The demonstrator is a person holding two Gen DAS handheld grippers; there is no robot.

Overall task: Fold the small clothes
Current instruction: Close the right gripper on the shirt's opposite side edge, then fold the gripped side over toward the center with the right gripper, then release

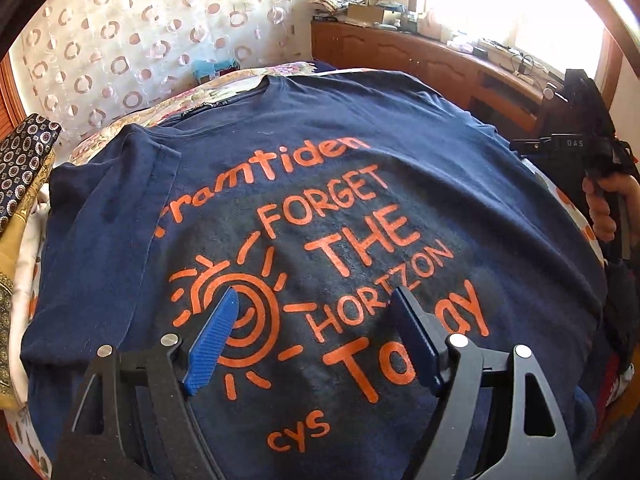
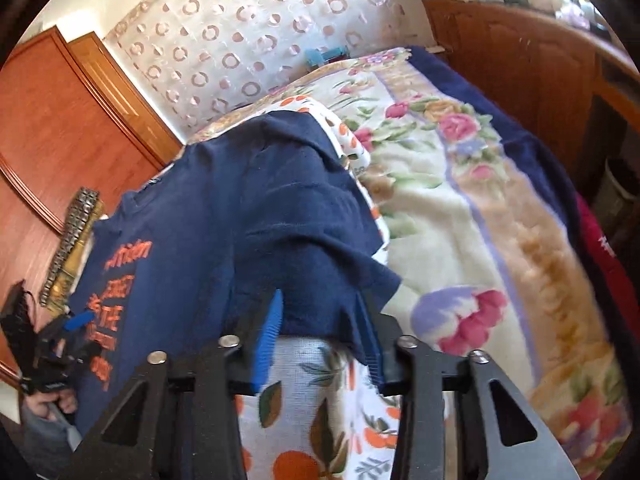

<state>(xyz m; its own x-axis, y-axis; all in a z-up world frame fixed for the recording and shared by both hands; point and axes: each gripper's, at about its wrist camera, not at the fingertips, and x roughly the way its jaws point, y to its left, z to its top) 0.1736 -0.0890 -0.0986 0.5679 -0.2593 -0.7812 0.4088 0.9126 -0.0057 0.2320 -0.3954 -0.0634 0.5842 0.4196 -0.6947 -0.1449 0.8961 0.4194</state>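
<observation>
Left hand-held gripper (image 1: 316, 312) wide, empty; right (image 2: 320, 312) — sleeve (image 2: 316, 264) between.

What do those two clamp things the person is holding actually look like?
Each tool is matte black, with two angular arms with triangular cut-outs, jointed by round silver pins. The left tool and right tool both end in flat fingers faced with bright blue ribbed pads. From the left view, the right tool's black body shows pale lettering, and black straps or cables hang behind it.

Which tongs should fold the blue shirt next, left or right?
Probably right. The right tongs already straddle the T-shirt's sleeve edge, while the left tongs hover open over the printed middle, gripping nothing.
</observation>
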